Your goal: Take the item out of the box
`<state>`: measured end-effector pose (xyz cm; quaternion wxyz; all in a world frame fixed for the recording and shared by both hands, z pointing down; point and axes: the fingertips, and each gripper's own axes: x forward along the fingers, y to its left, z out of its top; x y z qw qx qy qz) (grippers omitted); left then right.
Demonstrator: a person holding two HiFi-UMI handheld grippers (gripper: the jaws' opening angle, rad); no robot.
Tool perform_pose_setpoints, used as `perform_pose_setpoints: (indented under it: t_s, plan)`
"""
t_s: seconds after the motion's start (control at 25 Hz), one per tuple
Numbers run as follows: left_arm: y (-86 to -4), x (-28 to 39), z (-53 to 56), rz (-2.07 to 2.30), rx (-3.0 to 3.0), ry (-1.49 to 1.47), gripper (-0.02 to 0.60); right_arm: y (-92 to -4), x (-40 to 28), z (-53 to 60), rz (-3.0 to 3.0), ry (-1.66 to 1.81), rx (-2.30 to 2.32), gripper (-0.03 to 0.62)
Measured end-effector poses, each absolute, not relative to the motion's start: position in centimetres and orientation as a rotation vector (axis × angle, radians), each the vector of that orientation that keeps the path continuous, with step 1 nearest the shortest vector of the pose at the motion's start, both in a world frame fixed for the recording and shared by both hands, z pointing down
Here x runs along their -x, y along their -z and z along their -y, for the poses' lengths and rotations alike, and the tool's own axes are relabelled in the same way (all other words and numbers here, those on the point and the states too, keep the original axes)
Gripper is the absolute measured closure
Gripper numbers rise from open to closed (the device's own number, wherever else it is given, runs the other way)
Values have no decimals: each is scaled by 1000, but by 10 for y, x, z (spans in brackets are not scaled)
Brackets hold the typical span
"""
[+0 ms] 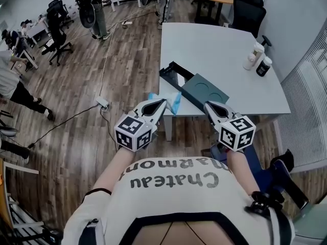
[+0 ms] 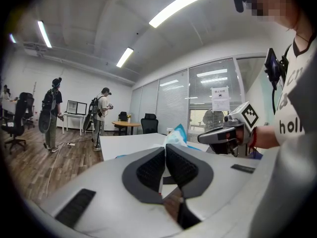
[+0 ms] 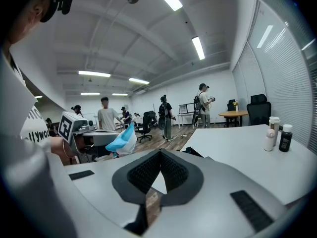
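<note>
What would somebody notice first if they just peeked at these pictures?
Probably the two grippers held out low in the head view: the left gripper pinches a blue-and-white packet by the near corner of the grey table, and the right gripper is shut and empty. Just beyond them an open dark box lies on that table.

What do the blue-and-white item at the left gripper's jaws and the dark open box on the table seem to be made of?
The blue-and-white item looks like thin plastic film, probably a soft pouch: it is crumpled and slightly glossy. The dark open box is likely rigid cardboard with a matte grey-green finish: flat panels, sharp edges and round recesses in its insert. Neither is certain at this distance.
</note>
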<state>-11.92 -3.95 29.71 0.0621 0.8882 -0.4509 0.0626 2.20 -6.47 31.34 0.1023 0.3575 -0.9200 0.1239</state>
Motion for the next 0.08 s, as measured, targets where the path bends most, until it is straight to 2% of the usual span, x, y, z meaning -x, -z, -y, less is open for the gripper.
perform_pose_setpoints:
  t_s: [0.08]
  plan:
    - [-297,123,40,1360,-2686,-190,560,-314,-18,65,2713,-364,-1059,595]
